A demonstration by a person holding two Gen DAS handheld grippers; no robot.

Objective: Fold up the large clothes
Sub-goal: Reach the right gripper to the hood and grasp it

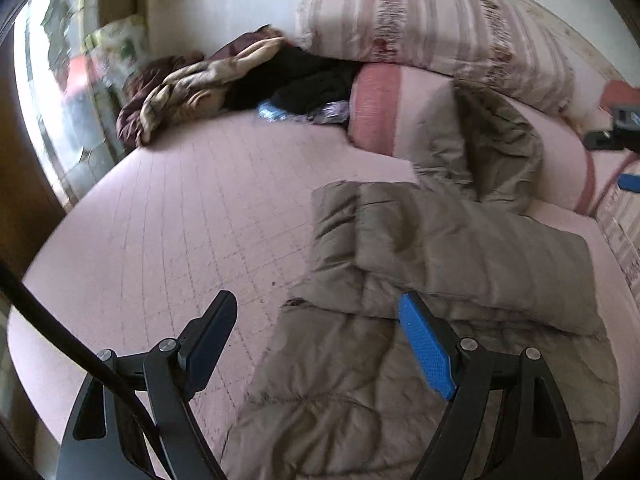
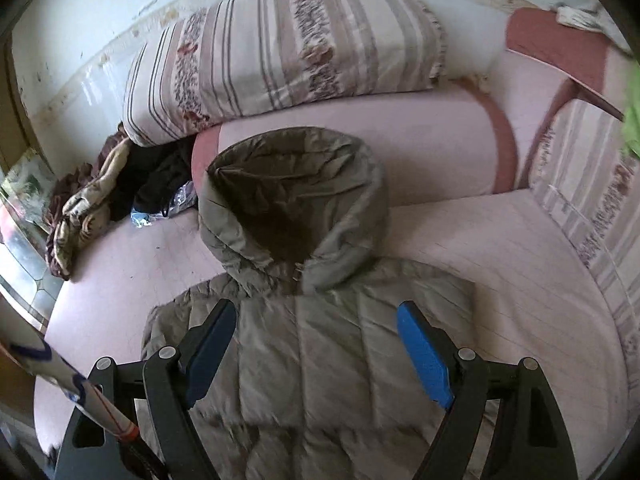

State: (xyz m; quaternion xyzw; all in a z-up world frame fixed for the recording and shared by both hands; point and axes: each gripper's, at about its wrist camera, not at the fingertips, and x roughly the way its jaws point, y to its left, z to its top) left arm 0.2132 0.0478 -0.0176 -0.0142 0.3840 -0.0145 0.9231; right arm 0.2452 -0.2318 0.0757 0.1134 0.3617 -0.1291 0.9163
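Observation:
A grey-brown hooded puffer jacket [image 1: 420, 320] lies flat on the pink bed sheet [image 1: 180, 220]. In the left wrist view a sleeve is folded across its body. Its hood [image 2: 296, 196] lies open toward the pillows in the right wrist view, above the quilted body [image 2: 340, 360]. My left gripper [image 1: 316, 320] is open and empty above the jacket's left edge. My right gripper [image 2: 316, 328] is open and empty above the jacket's chest, below the hood. The right gripper also shows at the right edge of the left wrist view [image 1: 624, 152].
A striped pillow [image 2: 280, 48] and a pink bolster [image 2: 420, 140] lie at the head of the bed. A heap of brown, beige and black clothes [image 1: 208, 80] lies far left by the wall. Another striped pillow [image 2: 592, 184] lies at the right. A window [image 1: 60, 100] is on the left.

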